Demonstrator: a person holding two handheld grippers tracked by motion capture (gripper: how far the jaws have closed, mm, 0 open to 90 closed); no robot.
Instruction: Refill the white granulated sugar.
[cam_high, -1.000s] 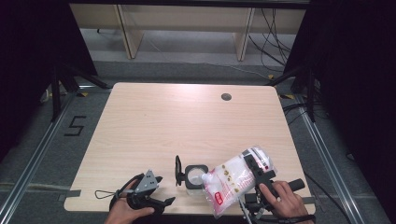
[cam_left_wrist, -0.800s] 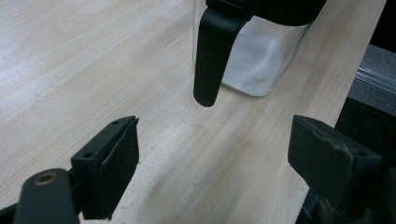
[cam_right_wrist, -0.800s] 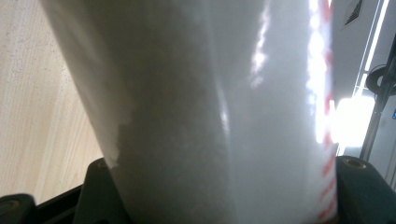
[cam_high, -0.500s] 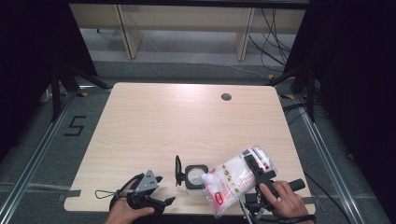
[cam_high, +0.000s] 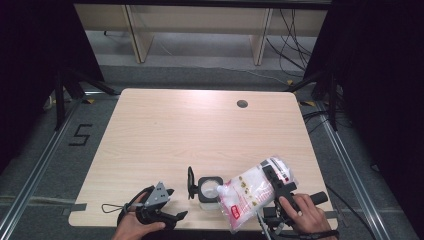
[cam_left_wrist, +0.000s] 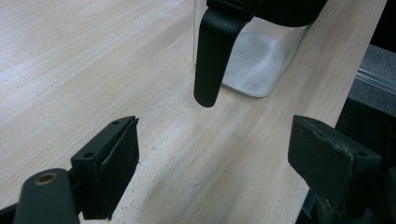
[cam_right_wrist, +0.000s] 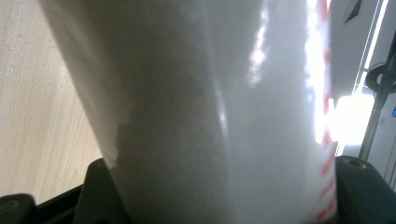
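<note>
A clear plastic bag (cam_high: 252, 192) with red print, full of white powder, lies tilted with its lower end over a square glass jar (cam_high: 208, 190). My right gripper (cam_high: 274, 181) is shut on the bag's upper part. In the right gripper view the bag (cam_right_wrist: 219, 107) fills the gap between the jaws of the right gripper (cam_right_wrist: 224, 186). The jar's black lid (cam_high: 190, 181) stands swung open on its left side. My left gripper (cam_high: 176, 204) rests open near the table's front edge, left of the jar. The left gripper (cam_left_wrist: 215, 158) holds nothing, and ahead of it stands the jar (cam_left_wrist: 261, 60) with its hanging black lid (cam_left_wrist: 212, 51).
The wooden table (cam_high: 190, 130) has a round cable hole (cam_high: 242, 104) at the back right. Pale shelving (cam_high: 200, 25) and loose cables (cam_high: 295, 45) lie beyond the far edge. A "5" mark (cam_high: 80, 135) is on the floor at the left.
</note>
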